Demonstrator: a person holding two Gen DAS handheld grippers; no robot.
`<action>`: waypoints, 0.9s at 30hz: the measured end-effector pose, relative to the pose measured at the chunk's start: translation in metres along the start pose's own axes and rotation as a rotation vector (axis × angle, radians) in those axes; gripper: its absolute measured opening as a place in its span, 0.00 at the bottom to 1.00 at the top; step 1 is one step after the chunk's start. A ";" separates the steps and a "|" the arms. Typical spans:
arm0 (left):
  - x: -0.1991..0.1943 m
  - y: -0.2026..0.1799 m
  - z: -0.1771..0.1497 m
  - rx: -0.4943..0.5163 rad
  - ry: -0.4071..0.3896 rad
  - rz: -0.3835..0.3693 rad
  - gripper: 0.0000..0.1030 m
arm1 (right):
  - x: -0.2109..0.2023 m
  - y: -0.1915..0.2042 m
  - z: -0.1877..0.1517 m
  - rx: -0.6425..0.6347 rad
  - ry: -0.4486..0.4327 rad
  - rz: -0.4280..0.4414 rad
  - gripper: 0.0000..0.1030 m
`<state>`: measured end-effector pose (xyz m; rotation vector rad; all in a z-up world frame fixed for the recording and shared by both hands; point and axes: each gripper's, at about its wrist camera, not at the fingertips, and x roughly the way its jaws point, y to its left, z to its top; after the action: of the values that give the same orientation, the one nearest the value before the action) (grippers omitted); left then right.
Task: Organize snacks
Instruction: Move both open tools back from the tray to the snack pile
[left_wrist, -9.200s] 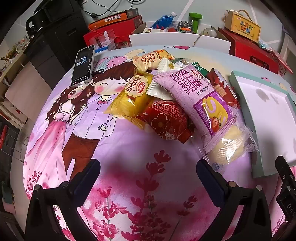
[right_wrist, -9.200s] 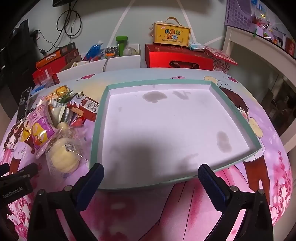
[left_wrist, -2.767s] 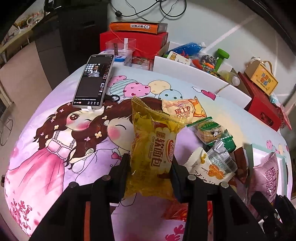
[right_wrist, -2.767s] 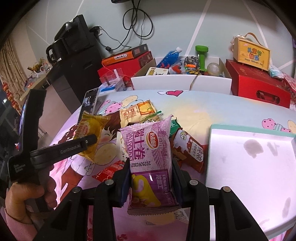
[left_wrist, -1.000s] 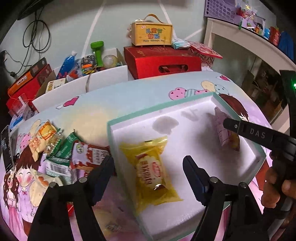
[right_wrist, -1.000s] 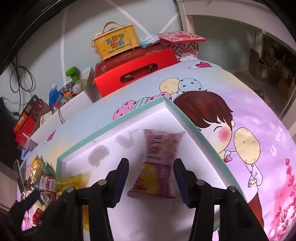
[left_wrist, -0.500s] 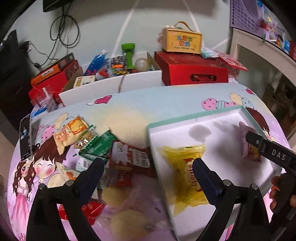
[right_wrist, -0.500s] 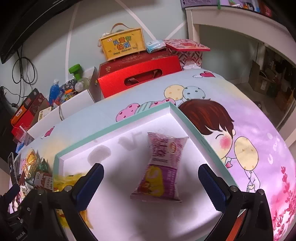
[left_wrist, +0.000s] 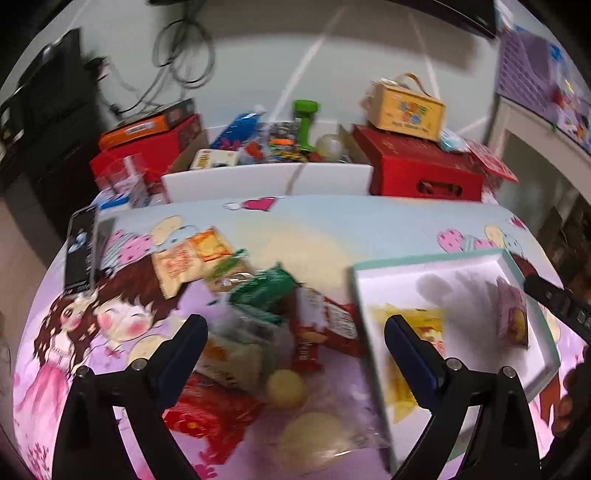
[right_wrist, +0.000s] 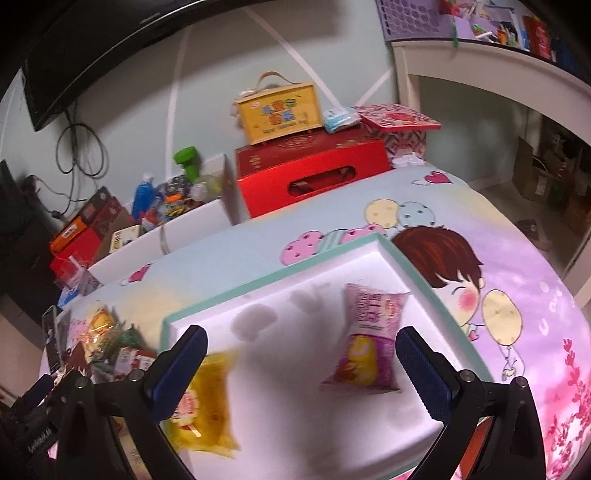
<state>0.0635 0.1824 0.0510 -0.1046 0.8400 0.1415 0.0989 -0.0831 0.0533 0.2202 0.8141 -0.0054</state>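
Left of the teal-rimmed white foam tray (left_wrist: 546, 380), lying heaped: crinkly snack packets (left_wrist: 266, 314), awaiting sorting. Hovering over them, wide and empty: left gripper (left_wrist: 295, 332). Resting inside the tray: yellow bread packet (right_wrist: 205, 402), pink roll packet (right_wrist: 369, 350). Hanging above, spread and empty: right gripper (right_wrist: 303, 354). Probably needing next: closing on another packet.

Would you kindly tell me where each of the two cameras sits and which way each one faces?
Left wrist: on the left gripper, above the snack pile, facing the wall; its open black fingers show, and the right gripper's tip at the right edge.
Right wrist: on the right gripper, above the white teal-rimmed tray, facing the wall; its open fingers show, and the left gripper bottom left.
Shared: tray, yellow packet, purple packet, red box.
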 end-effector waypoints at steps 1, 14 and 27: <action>-0.002 0.007 0.000 -0.016 -0.002 0.007 0.94 | -0.001 0.004 -0.001 -0.007 0.001 0.008 1.00; -0.012 0.120 -0.030 -0.275 0.030 0.154 0.95 | -0.002 0.108 -0.044 -0.218 0.096 0.226 1.00; 0.005 0.141 -0.055 -0.349 0.197 0.058 0.95 | 0.010 0.171 -0.100 -0.398 0.251 0.277 1.00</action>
<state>0.0034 0.3141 0.0056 -0.4272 1.0089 0.3361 0.0490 0.1047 0.0131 -0.0465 1.0097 0.4488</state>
